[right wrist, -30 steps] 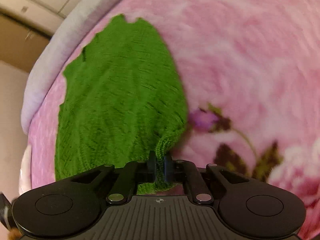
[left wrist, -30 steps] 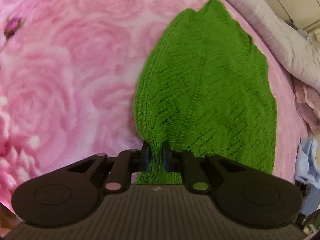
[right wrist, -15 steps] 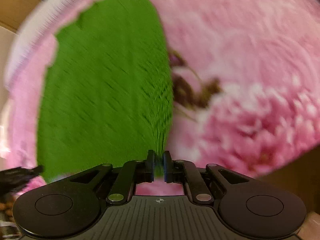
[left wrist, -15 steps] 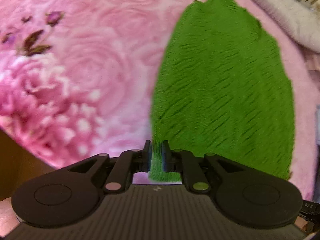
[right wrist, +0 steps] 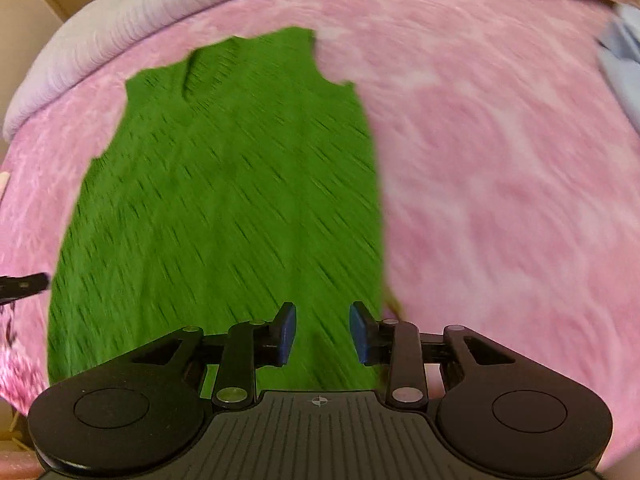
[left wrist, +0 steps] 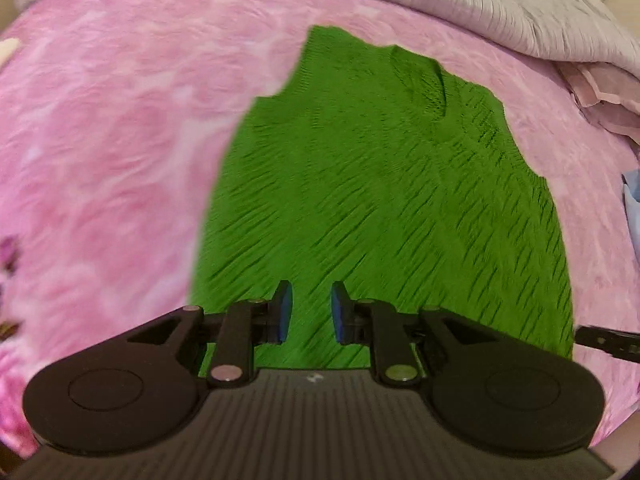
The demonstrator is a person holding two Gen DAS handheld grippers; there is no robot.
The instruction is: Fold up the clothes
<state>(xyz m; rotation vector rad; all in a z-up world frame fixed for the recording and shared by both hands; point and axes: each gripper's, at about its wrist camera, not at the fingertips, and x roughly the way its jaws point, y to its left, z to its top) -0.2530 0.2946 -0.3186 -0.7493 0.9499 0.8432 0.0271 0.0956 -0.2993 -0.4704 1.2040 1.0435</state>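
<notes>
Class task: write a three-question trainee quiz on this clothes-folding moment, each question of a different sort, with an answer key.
1. True or false: the left claw is clamped on the green knitted vest.
2. Multiple choice: the vest lies on
A. a wooden table
B. a pink floral blanket
C. a tiled floor
3. Short answer: what sits beyond the vest's neckline, along the far edge of the blanket?

Key
1. False: its pads stand apart above the knit, gripping nothing. The right claw is likewise free, its jaws opening.
2. B
3. A rolled pale lilac-grey quilt.
</notes>
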